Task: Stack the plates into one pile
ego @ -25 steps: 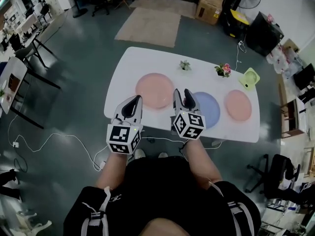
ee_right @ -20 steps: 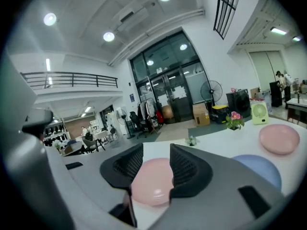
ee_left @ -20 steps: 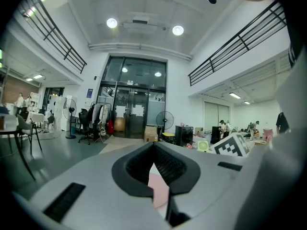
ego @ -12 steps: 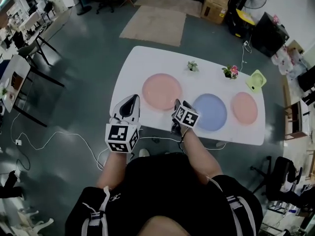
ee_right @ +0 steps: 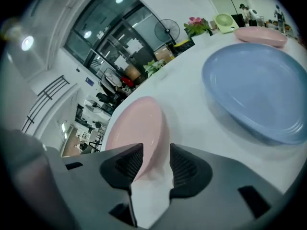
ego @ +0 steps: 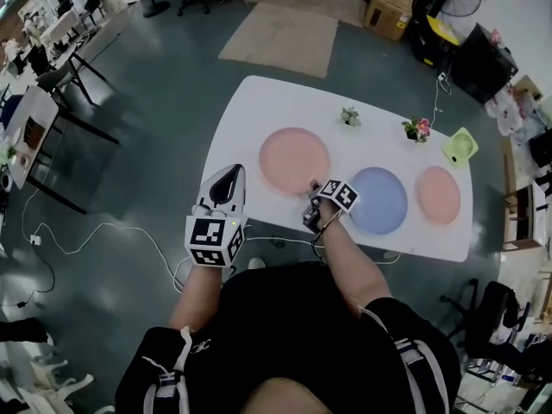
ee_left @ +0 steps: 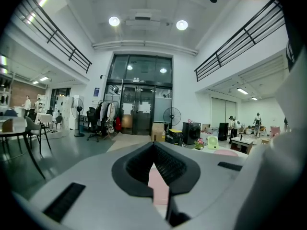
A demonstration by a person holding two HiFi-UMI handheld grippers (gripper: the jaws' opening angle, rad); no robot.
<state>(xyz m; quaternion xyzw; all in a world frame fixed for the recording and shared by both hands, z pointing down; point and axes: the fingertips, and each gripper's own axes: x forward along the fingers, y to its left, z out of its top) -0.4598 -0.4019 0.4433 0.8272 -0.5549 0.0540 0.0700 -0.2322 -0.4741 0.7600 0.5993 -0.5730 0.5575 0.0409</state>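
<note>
Right gripper (ee_right: pixel 156 161) held low at near side of table (ego: pixel 250 115); jaws apart, near rim of big pink plate (ego: pixel 295 155) straddled, not clamped. Left gripper (ego: pixel 228 175) held off table's near edge, jaws pressed together, nothing gripped. Blue plate (ego: pixel 379 199) laid flat just right of big pink plate; small pink plate (ego: pixel 438 194) laid further right. Plates all unstacked.

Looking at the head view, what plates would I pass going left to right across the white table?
large pink plate → blue plate → small pink plate
</note>
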